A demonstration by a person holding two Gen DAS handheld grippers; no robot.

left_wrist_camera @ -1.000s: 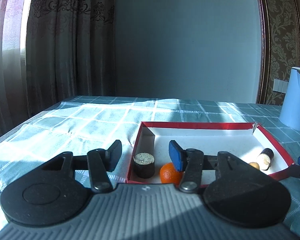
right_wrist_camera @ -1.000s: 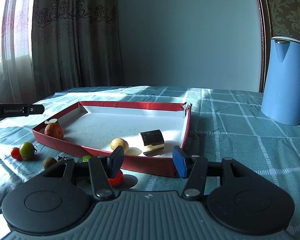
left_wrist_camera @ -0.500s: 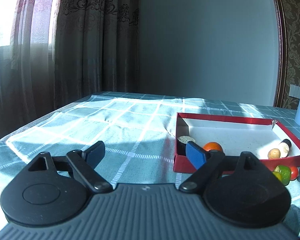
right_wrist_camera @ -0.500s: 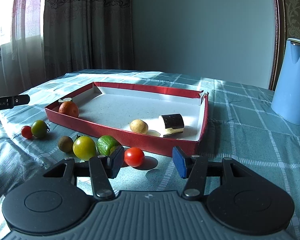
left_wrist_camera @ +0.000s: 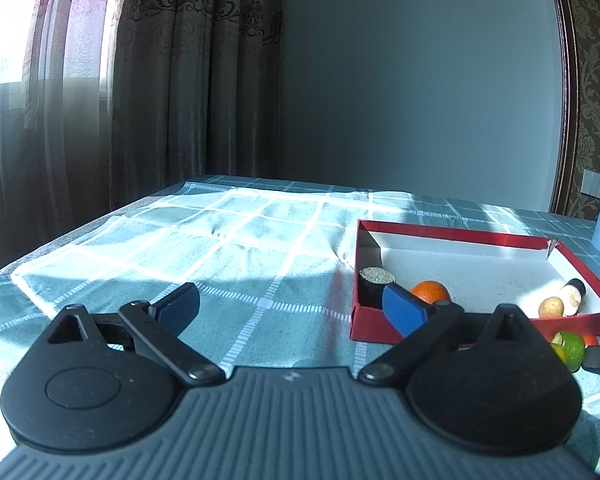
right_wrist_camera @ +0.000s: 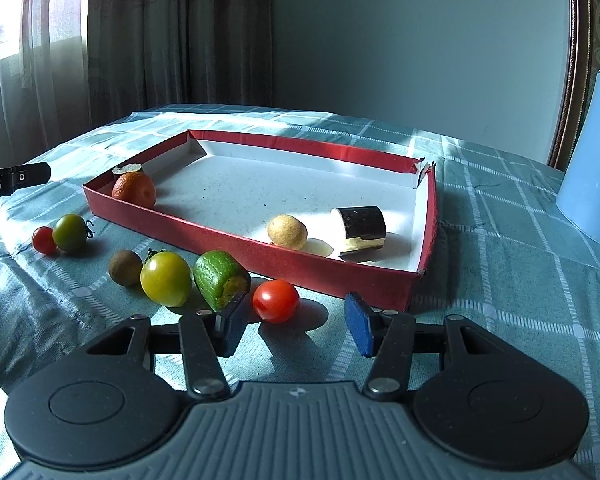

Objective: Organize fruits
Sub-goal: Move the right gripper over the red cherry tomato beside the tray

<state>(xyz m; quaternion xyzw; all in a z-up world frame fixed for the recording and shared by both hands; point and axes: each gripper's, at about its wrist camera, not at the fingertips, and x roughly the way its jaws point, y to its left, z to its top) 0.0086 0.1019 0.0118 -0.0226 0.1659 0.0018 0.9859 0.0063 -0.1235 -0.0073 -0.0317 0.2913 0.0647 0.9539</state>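
Checked tablecloth, glossy red tomato

A red tray with a white floor sits on a teal checked tablecloth.

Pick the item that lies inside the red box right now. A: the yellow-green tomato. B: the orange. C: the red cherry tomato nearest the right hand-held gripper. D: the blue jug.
B: the orange sits inside the red box at its left corner, while the tomatoes lie on the cloth in front of the box and the jug stands off to the right.
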